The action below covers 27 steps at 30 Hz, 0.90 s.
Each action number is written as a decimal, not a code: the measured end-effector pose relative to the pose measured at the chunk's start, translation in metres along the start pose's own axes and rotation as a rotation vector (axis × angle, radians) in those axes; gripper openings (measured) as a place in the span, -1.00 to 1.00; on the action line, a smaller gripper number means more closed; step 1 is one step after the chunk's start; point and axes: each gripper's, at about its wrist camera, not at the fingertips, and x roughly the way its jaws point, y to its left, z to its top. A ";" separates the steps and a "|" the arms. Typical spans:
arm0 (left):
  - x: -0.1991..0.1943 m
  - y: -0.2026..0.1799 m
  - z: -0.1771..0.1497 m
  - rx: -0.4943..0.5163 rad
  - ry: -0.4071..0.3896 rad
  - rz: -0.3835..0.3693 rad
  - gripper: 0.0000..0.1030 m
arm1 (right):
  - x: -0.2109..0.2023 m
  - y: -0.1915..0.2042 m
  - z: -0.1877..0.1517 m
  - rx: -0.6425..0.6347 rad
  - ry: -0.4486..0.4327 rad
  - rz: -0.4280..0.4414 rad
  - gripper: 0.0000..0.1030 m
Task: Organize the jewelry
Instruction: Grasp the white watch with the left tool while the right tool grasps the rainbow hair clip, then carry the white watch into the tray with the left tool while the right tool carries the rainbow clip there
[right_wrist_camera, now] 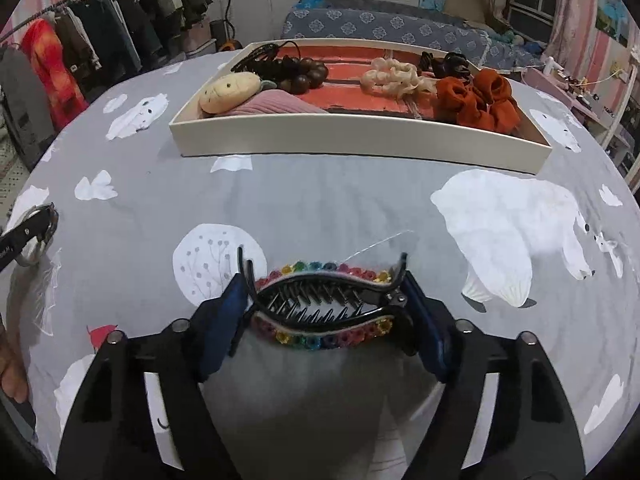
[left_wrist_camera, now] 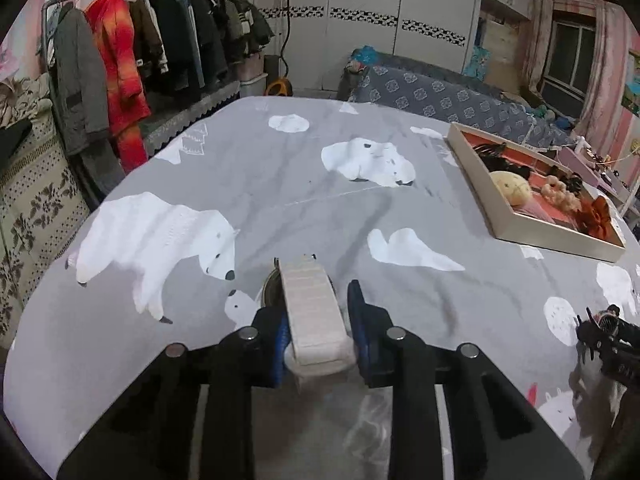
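My left gripper [left_wrist_camera: 316,312] is shut on a wristwatch with a pale woven strap [left_wrist_camera: 314,312]; its round dial edge [left_wrist_camera: 272,286] shows at the left finger. My right gripper [right_wrist_camera: 326,308] is shut on a black hair claw clip with rainbow flower beads [right_wrist_camera: 328,304], held endwise between the blue pads just above the bed. The cream jewelry tray [right_wrist_camera: 352,136] with a red lining lies ahead of the right gripper; it also shows in the left wrist view [left_wrist_camera: 486,192] at the right.
The tray holds a dark bead bracelet [right_wrist_camera: 304,72], a cream scrunchie [right_wrist_camera: 394,76], an orange scrunchie [right_wrist_camera: 480,98], black clips [right_wrist_camera: 446,62], and a round plush piece [right_wrist_camera: 230,92]. A grey polar-bear bedsheet [left_wrist_camera: 280,184] covers the surface. A clothes rack [left_wrist_camera: 140,40] stands left.
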 end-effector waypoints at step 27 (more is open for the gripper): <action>-0.052 -0.150 0.010 0.172 -0.042 -0.114 -0.49 | -0.074 -0.124 0.003 0.072 -0.201 0.033 0.44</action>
